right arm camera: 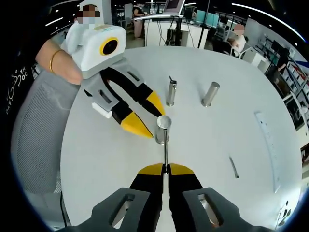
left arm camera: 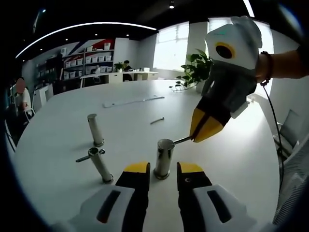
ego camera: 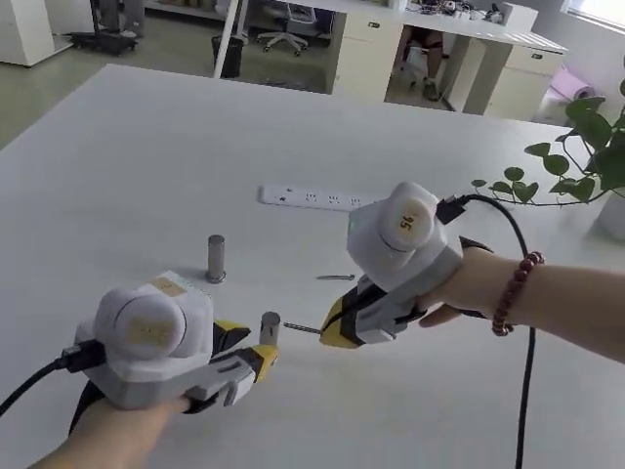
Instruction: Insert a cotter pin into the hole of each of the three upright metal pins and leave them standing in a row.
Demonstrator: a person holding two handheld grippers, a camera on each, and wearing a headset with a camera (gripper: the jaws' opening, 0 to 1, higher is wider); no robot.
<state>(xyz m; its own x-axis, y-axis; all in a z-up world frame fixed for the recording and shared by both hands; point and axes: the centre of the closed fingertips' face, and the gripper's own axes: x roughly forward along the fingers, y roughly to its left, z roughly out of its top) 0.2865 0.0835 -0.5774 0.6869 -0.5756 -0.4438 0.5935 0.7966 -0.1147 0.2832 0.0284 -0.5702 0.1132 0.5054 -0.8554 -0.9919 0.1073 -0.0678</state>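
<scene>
Cotter pin [right arm camera: 165, 147] is clamped in right gripper [right arm camera: 165, 169], tip at near pin [right arm camera: 163, 126]; not seated, by my read. Left gripper [left arm camera: 164, 167] jaws parted, flanking that pin's base, contact unclear. One done, two left. Left gripper view gives finished pin [left arm camera: 100, 164] at 9 o'clock, bare pin [left arm camera: 95, 129] at 10. Head view adds spare cotter [ego camera: 335, 277] at 2 o'clock.

Bright, even light; fisheye-warped edges

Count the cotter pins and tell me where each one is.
3. One cotter pin is in the right gripper, tip at the nearest metal pin; one sits through another metal pin; one lies loose on the table.
</scene>
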